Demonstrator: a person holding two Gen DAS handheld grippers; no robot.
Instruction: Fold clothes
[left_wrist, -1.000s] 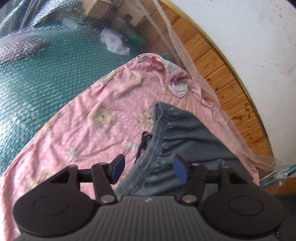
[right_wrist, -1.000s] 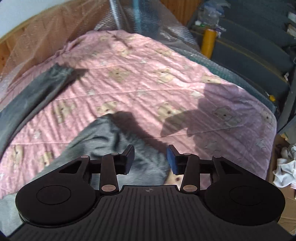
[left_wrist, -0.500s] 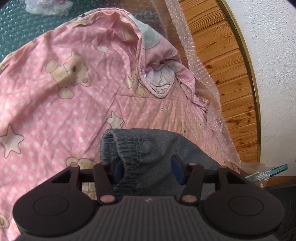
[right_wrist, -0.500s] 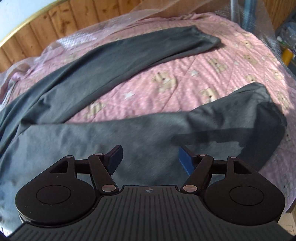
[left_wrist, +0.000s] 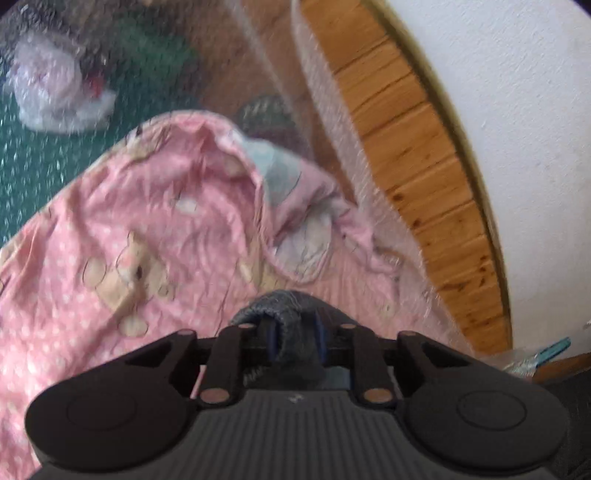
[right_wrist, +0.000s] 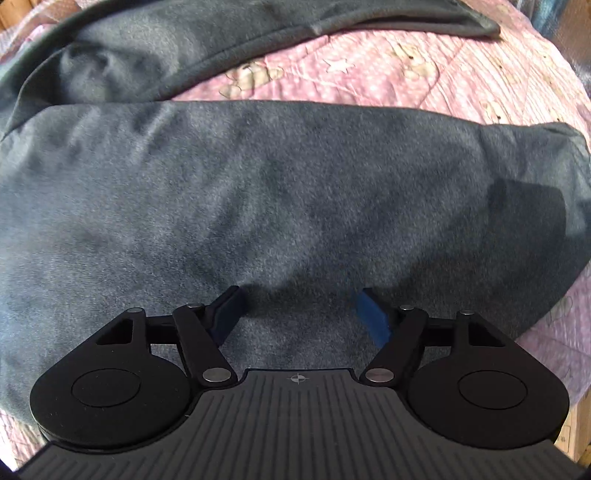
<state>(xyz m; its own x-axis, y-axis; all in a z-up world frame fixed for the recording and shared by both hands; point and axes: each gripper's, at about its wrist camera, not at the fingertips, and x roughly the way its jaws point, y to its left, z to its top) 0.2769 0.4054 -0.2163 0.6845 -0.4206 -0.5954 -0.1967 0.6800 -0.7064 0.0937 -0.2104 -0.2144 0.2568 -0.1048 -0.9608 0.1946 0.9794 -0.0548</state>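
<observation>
While closing, left tongs (left_wrist: 296, 341) pinch grey trousers (left_wrist: 291, 314) | right tongs (right_wrist: 301, 314) opening, spread above trouser leg (right_wrist: 277, 192)

Trousers (right_wrist: 258, 192) flat on quilt (right_wrist: 424, 74); second leg (right_wrist: 221, 33) behind; waistband (left_wrist: 291, 325) between left claw (left_wrist: 295, 339) pads.

A home bedroom — pink bear-print quilt (left_wrist: 122, 236), wood-panelled wall (left_wrist: 417, 177).

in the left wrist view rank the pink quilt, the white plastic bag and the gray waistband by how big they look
1. Pink quilt, by far.
2. White plastic bag and gray waistband: look alike; the waistband is nearer and partly hidden, so unranked.
</observation>
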